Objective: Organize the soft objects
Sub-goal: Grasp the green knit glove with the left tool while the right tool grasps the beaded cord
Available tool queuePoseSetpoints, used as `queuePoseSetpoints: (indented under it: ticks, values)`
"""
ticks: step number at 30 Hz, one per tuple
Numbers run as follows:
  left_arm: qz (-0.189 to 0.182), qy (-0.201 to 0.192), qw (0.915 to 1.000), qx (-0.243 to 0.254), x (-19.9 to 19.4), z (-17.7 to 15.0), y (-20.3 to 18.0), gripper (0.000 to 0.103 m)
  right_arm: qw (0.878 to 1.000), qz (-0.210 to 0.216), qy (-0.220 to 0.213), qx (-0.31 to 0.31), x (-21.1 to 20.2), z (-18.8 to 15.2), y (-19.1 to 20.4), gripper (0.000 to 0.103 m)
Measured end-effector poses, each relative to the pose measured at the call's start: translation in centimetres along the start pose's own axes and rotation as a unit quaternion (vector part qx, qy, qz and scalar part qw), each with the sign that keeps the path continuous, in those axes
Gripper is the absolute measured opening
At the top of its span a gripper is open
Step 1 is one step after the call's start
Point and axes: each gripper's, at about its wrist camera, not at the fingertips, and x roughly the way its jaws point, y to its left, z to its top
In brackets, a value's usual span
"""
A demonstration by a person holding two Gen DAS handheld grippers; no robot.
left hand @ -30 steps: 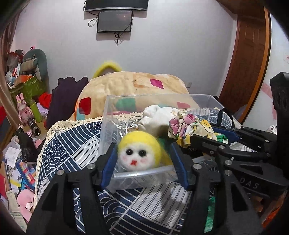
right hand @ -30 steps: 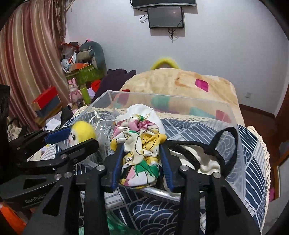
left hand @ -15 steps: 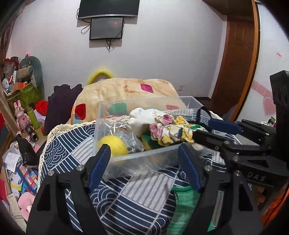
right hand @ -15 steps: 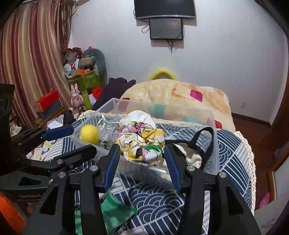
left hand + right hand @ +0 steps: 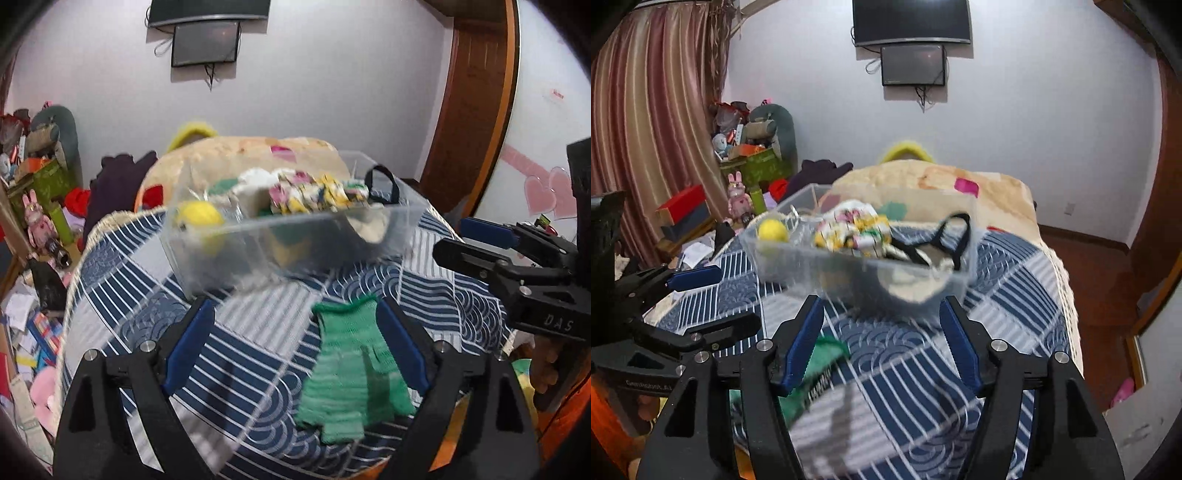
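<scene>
We hold two grippers above a blue patterned quilt (image 5: 122, 291). On the left, our left gripper (image 5: 295, 325) has just been opening its jaws; they stand wide and grip nothing. A green glove (image 5: 351, 373) lies flat on the quilt, just inside its right finger. Farther back sits a clear bin (image 5: 303, 247) holding a yellow ball (image 5: 201, 218) and floral cloth (image 5: 314, 194). On the right, our right gripper (image 5: 882, 332) has also been opening, empty
</scene>
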Motion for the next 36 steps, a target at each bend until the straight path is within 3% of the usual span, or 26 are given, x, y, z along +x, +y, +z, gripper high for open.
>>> queuePoseSetpoints:
  ticks: [10,16,19,21,23,26,32,36]
  values:
    - [-0.022,0.04,0.9989,-0.009,2.0,-2.5,-1.8,0.089,0.999,-0.011,0.028,0.019,-0.4,-3.1,-1.1,0.062]
    - [-0.056,0.062,0.9964,-0.008,3.0,-3.6,-2.4,0.06,0.999,-0.003,0.037,0.03,-0.4,-4.2,-1.0,0.062]
    - [-0.073,0.061,0.9954,-0.013,3.0,-3.8,-2.3,0.049,0.999,0.002,0.042,0.033,-0.1,-4.4,-0.8,0.062]
    - [-0.076,0.056,0.9954,-0.016,2.8,-3.9,-2.1,0.036,0.998,0.006,0.046,0.033,0.2,-4.5,-0.6,0.062]
    - [-0.077,0.053,0.9955,-0.017,2.6,-4.0,-1.9,0.031,0.998,0.009,0.05,0.03,0.5,-4.6,-0.3,0.062]
    - [-0.074,0.047,0.996,-0.017,2.0,-4.1,-1.6,0.027,0.998,0.013,0.054,0.025,1.0,-4.7,0.2,0.061]
    - [-0.072,0.038,0.9965,-0.016,1.2,-4.3,-1.2,0.026,0.996,0.039,0.083,0.015,3.3,-4.6,1.8,0.045]
    - [-0.078,0.039,0.9959,-0.023,1.4,-4.4,-0.8,0.026,0.996,0.034,0.088,-0.005,4.1,-4.6,2.9,0.044]
